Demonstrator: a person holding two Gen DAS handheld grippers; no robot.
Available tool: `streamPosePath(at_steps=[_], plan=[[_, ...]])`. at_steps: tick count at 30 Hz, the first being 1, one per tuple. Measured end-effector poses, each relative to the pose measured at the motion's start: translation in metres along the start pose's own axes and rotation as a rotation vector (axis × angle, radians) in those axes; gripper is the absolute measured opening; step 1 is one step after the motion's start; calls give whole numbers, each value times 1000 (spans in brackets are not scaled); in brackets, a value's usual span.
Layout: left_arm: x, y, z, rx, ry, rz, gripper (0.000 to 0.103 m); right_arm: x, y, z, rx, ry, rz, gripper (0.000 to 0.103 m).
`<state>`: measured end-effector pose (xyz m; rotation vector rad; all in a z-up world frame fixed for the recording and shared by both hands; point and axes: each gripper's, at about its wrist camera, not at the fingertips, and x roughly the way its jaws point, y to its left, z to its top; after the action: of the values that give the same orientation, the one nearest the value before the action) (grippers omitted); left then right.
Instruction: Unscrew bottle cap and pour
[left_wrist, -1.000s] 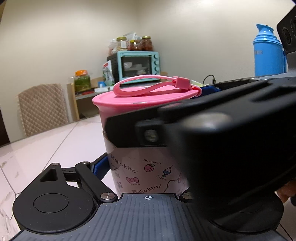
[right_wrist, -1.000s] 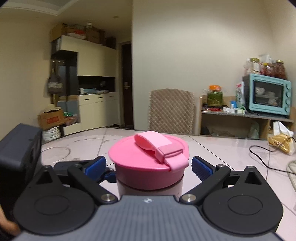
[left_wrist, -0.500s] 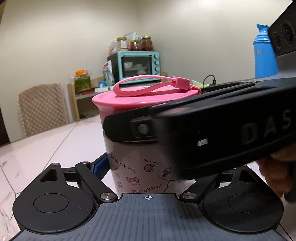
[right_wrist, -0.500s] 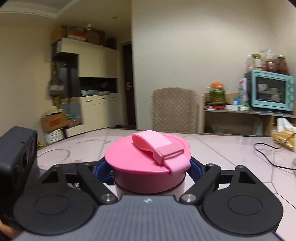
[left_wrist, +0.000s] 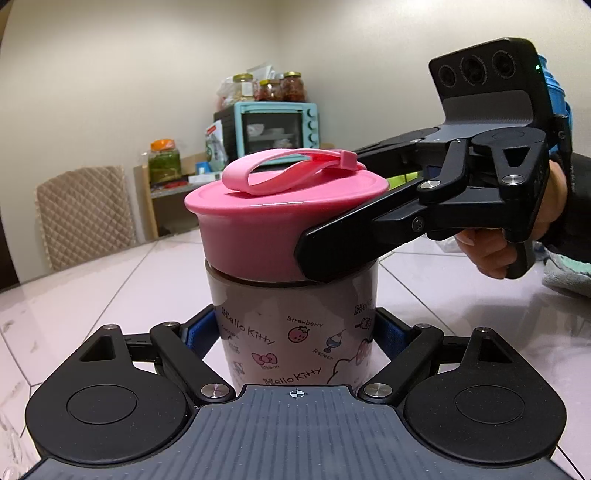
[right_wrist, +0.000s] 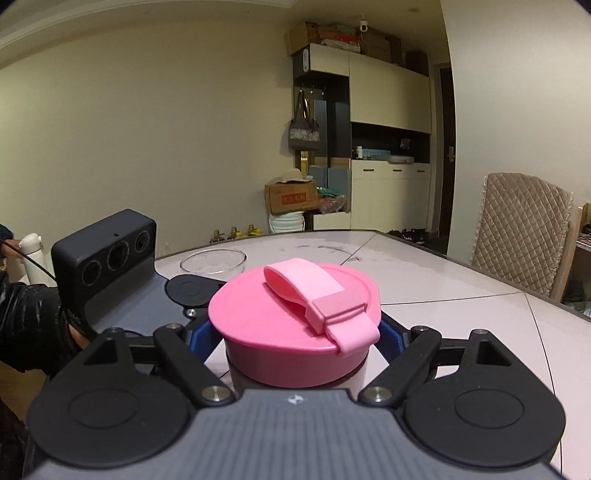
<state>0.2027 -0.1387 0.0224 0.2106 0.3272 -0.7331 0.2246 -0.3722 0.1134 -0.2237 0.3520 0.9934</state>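
Observation:
A Hello Kitty bottle (left_wrist: 295, 325) with a wide pink cap (left_wrist: 273, 218) and pink strap stands upright on the table. My left gripper (left_wrist: 295, 332) is shut on the bottle's body, blue pads against both sides. My right gripper (right_wrist: 295, 332) is shut on the pink cap (right_wrist: 291, 325), pads on its rim; in the left wrist view it reaches in from the right (left_wrist: 424, 218), its black finger across the cap's side. The left gripper's body also shows in the right wrist view (right_wrist: 110, 269).
A glass bowl (right_wrist: 213, 260) sits on the table beyond the bottle. A padded chair (right_wrist: 524, 236) stands at the table's far edge. A teal toaster oven (left_wrist: 275, 127) and jars sit on a shelf. A cloth (left_wrist: 569, 273) lies at right.
My right gripper has closed on the pink cap and swung around the bottle; its view has turned from the oven wall toward the cabinets. The strap has rotated with the cap.

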Motion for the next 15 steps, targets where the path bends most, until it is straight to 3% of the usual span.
streamPosePath(at_steps=[1,3,10,15], plan=[[0,0,0,1,0,0,90,-1,5,0,1,-4,-24,87],[0,1,-1,2,0,2,90,-6,18,0,12,-12,-107,99],[-1,4,0,1,-3,-2,90,-16,71,-2,101,-38,-414,99],[-2,5,0,0,-4,-5,90,-8,99,-8,143,-87,-523,99]])
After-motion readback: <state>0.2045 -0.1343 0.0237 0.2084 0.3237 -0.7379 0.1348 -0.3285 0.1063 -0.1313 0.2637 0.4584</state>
